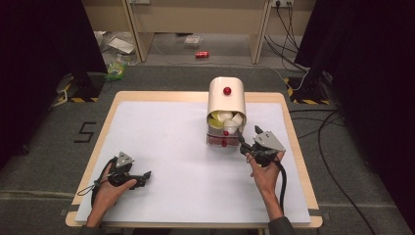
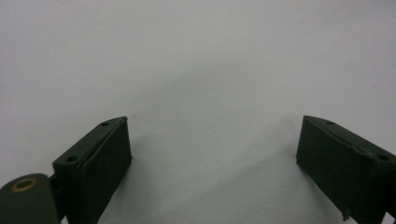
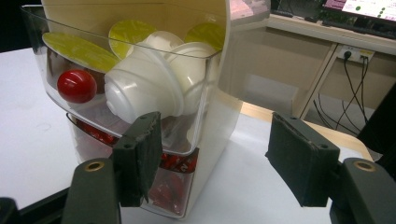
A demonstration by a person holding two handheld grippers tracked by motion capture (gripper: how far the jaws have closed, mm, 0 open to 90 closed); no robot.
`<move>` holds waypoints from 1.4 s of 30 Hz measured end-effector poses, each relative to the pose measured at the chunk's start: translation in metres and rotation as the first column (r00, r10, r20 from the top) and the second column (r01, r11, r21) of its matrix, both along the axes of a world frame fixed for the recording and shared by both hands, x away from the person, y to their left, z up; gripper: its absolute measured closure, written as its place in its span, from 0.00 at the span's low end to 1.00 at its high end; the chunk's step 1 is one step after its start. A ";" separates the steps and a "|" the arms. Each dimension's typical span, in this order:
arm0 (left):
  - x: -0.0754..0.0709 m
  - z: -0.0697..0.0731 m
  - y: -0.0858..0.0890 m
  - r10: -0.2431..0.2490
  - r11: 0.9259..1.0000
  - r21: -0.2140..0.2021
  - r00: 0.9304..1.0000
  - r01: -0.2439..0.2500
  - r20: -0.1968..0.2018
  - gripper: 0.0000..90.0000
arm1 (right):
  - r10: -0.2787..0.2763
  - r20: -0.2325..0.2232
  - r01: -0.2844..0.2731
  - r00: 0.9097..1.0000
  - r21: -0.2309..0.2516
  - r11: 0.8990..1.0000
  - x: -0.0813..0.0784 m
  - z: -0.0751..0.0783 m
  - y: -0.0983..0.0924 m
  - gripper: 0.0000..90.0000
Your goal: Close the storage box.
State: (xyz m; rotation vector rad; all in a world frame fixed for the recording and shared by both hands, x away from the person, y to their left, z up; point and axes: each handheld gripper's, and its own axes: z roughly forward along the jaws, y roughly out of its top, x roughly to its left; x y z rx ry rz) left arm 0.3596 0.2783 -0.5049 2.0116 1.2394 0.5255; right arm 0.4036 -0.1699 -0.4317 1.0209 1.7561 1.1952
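The right gripper (image 1: 249, 139), its black foam-faced jaws spread and pinching nothing, hovered just beside the front right corner of a capsule dispenser (image 1: 226, 103) near the table's far edge. The step in hand appeared to be work on its clear upper drawer (image 3: 196, 74), which stood pulled out and full of ribbed white coffee capsules (image 3: 142, 86) with yellow-green foil lids. Next, the jaws would likely need to line up on the drawer's glossy red knob (image 3: 77, 86) or its thin plastic wall. The dispenser's cream, rounded hood looked smooth and hard; a lower drawer held red capsules (image 3: 170, 182). The left gripper (image 1: 139, 177), jaws wide apart and empty, rested on the matte white table (image 1: 161, 147), well apart.
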 end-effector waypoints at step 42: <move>0.000 0.000 0.000 0.000 1.000 -0.001 1.000 0.000 0.000 0.10 | -0.010 0.000 0.010 1.000 -0.012 1.000 -0.007 0.002 -0.008 0.36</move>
